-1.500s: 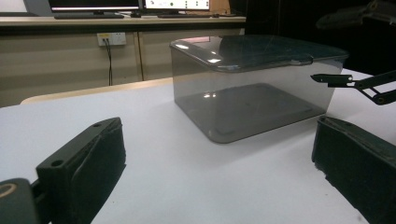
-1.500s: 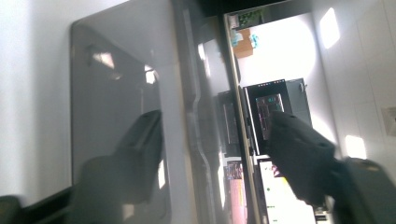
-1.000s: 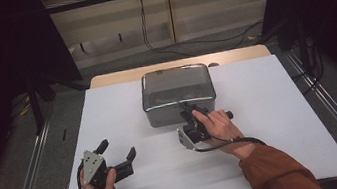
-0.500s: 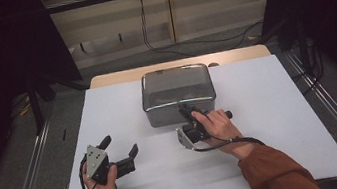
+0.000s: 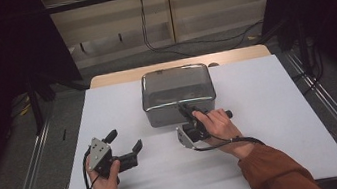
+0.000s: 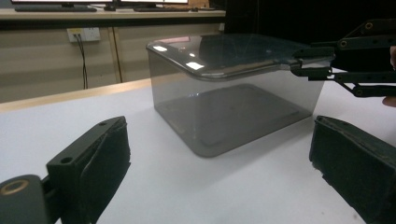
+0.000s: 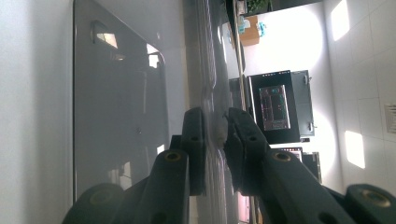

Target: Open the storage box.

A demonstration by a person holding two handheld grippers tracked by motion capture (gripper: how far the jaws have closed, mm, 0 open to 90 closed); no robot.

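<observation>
A smoky grey see-through box (image 5: 179, 104) with a matching lid (image 5: 174, 81) stands at the middle back of the white table (image 5: 272, 124). My right gripper (image 5: 182, 107) is turned on its side at the box's near edge, shut on the lid's rim. In the right gripper view the pads (image 7: 194, 135) pinch the thin lid edge (image 7: 210, 70) between them. My left gripper (image 5: 124, 139) rests low at the front left, open and holding nothing, a short way from the box. In the left gripper view the box (image 6: 233, 112) stands ahead between the spread jaws, with the right gripper (image 6: 303, 63) on its lid (image 6: 224, 51).
Metal rails (image 5: 33, 185) run along both sides of the table. A wooden table edge (image 5: 118, 76) shows behind the white sheet. Cables (image 5: 146, 27) hang at the back wall. Bare white surface lies to the right of the box and in front of both hands.
My left gripper has shifted a little forward and to the right, toward the box. The right gripper has stayed on the lid's rim.
</observation>
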